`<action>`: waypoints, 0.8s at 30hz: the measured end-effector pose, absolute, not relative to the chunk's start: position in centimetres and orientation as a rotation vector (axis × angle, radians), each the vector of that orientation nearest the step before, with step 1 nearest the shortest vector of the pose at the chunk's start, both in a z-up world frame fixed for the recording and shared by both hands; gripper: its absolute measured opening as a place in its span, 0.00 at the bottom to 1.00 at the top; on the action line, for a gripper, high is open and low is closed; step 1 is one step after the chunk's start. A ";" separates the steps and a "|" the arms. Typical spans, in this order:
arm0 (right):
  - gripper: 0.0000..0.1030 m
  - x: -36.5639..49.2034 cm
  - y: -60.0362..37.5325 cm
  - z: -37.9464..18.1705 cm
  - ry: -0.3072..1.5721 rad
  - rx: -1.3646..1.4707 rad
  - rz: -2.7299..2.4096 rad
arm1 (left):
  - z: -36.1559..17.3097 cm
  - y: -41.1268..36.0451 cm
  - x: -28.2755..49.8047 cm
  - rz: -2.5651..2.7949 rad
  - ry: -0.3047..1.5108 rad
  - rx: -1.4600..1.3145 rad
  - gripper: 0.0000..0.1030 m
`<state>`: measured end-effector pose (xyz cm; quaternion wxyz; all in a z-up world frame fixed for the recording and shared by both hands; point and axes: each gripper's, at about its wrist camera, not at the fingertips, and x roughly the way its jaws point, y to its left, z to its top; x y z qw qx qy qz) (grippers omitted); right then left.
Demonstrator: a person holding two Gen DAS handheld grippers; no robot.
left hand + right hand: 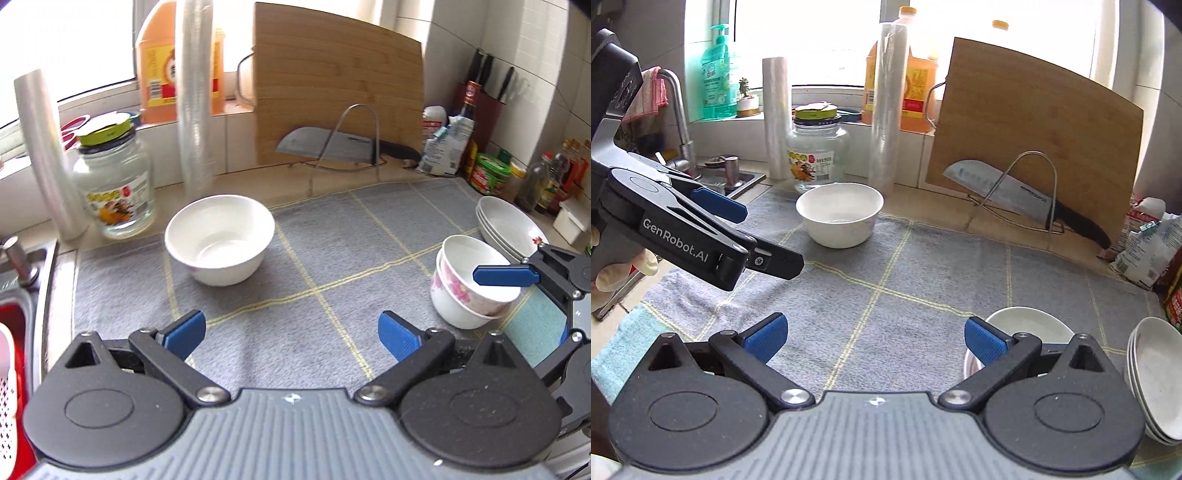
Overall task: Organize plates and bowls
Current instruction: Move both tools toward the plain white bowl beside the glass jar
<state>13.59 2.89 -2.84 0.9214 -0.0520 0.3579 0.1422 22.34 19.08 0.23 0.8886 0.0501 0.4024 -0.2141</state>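
Grey checked mat (295, 258) covers the kitchen counter (258, 184).

Counter (280, 184): grey mat (295, 258), bowls (220, 240), plates (508, 225).

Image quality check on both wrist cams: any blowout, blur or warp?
Left wrist: window blown out to white, the cling-film roll in front of it smeared, cutting board edges bowed by the fisheye. Right wrist: window clipped too, backlighting the oil bottle; white bowl and knife reasonably sharp, corners vignetted black.
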 end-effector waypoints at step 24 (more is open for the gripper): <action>1.00 22.6 13.3 -9.2 0.933 -0.131 0.255 | 0.3 32.3 23.8 -0.417 0.781 0.051 0.96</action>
